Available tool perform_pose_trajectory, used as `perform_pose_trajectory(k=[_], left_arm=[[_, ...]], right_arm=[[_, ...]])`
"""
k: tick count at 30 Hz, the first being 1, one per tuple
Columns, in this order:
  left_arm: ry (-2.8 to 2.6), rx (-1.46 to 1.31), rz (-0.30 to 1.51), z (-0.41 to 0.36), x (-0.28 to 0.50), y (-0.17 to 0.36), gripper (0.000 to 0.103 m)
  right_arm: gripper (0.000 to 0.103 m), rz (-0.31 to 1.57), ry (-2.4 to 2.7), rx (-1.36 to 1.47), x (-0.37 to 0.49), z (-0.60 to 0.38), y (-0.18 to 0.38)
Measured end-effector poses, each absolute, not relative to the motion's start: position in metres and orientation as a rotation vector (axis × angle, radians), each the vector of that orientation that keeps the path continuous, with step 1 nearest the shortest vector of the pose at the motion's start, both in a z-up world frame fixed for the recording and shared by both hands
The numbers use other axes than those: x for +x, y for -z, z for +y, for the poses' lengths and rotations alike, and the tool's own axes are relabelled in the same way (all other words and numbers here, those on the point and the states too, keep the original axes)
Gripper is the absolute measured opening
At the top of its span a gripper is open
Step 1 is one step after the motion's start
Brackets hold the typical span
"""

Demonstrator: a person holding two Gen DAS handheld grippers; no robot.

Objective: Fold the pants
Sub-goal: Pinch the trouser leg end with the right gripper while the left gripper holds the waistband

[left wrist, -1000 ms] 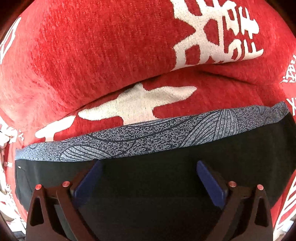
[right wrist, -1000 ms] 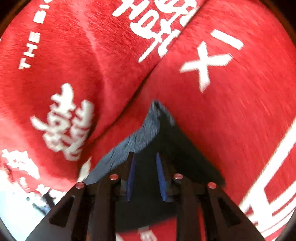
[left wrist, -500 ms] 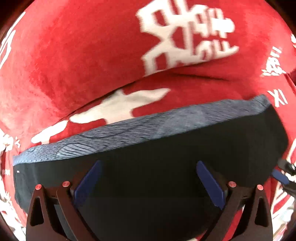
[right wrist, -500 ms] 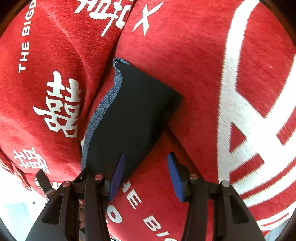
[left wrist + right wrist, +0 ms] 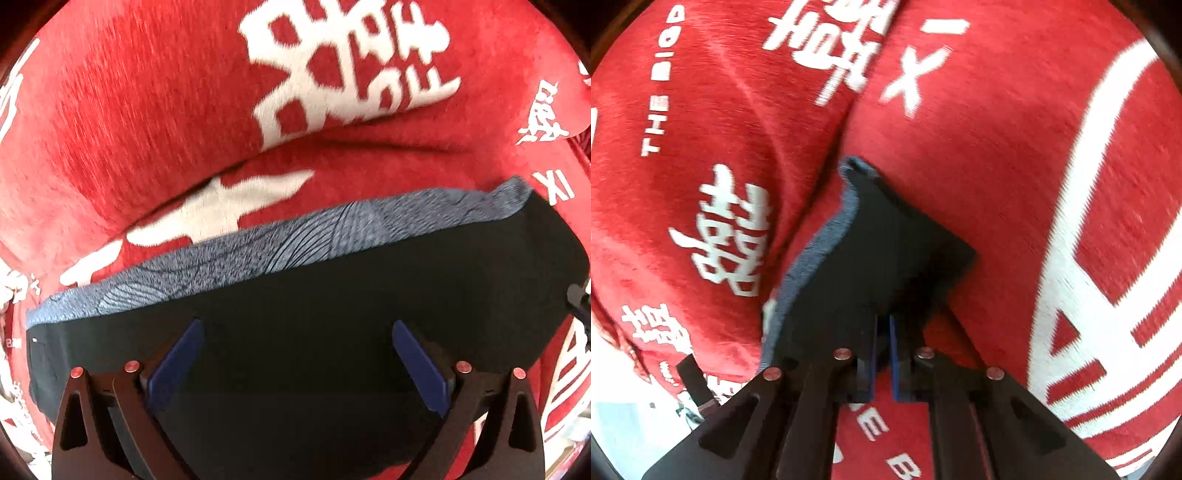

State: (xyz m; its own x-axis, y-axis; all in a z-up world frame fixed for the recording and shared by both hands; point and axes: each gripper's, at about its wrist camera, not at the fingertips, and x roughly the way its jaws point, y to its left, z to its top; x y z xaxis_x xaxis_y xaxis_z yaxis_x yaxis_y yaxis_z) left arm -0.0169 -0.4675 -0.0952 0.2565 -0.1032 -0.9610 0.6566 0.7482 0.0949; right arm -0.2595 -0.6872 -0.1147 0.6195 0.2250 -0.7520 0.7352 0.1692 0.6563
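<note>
The pants (image 5: 332,314) are black with a blue-grey patterned waistband (image 5: 295,243). They lie folded on a red sofa cover. In the left wrist view my left gripper (image 5: 295,354) is open, its blue pads spread wide just above the black cloth, holding nothing. In the right wrist view the pants (image 5: 879,251) run away from me along the cushion seam. My right gripper (image 5: 882,354) is shut on the near edge of the black cloth, pads almost together.
The red cover (image 5: 147,110) with white characters drapes over a back cushion and a seat cushion, with a crease (image 5: 849,110) between them. A pale floor area (image 5: 624,435) shows at the lower left of the right wrist view.
My right gripper was shut on the cloth, opened half a second ago, and has now shut on the pants' edge again. My left gripper stayed open over the pants while the view shifted slightly.
</note>
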Motion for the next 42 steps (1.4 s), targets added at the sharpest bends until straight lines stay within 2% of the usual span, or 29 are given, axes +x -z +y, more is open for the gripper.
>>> perform_pose_trajectory(k=[3, 7, 8, 10, 12, 27, 32, 33, 35, 36, 42], left_arm=[[0.550, 0.586, 1.247, -0.471, -0.020, 0.105, 0.103], [0.548, 0.549, 1.261, -0.471, -0.022, 0.107, 0.103], [0.551, 0.547, 1.263, -0.470, -0.021, 0.107, 0.103], [0.557, 0.552, 1.258, -0.471, -0.022, 0.107, 0.103], [0.558, 0.556, 1.253, -0.467, -0.020, 0.108, 0.103], [0.552, 0.542, 1.248, -0.461, -0.020, 0.107, 0.103], [0.551, 0.540, 1.245, -0.458, -0.022, 0.108, 0.103], [0.551, 0.541, 1.245, -0.458, -0.022, 0.108, 0.103], [0.552, 0.540, 1.246, -0.458, -0.022, 0.108, 0.103], [0.551, 0.539, 1.246, -0.458, -0.022, 0.108, 0.103], [0.547, 0.541, 1.254, -0.457, -0.021, 0.105, 0.103]], right_arm=[[0.006, 0.901, 0.452, 1.362, -0.255, -0.690, 0.115], [0.015, 0.951, 0.457, 1.488, -0.267, -0.682, 0.143], [0.020, 0.936, 0.444, 1.514, -0.273, -0.679, 0.143], [0.043, 0.940, 0.428, 1.513, -0.279, -0.673, 0.141], [0.046, 0.938, 0.406, 1.510, -0.282, -0.668, 0.139], [0.047, 0.774, 0.350, 1.498, -0.256, -0.679, 0.152], [0.048, 0.771, 0.358, 1.439, -0.232, -0.684, 0.153], [0.046, 0.776, 0.364, 1.455, -0.231, -0.686, 0.154], [0.019, 0.802, 0.388, 1.479, -0.231, -0.689, 0.154], [0.014, 0.798, 0.389, 1.486, -0.232, -0.690, 0.152], [0.013, 0.729, 0.330, 1.469, -0.231, -0.688, 0.125]])
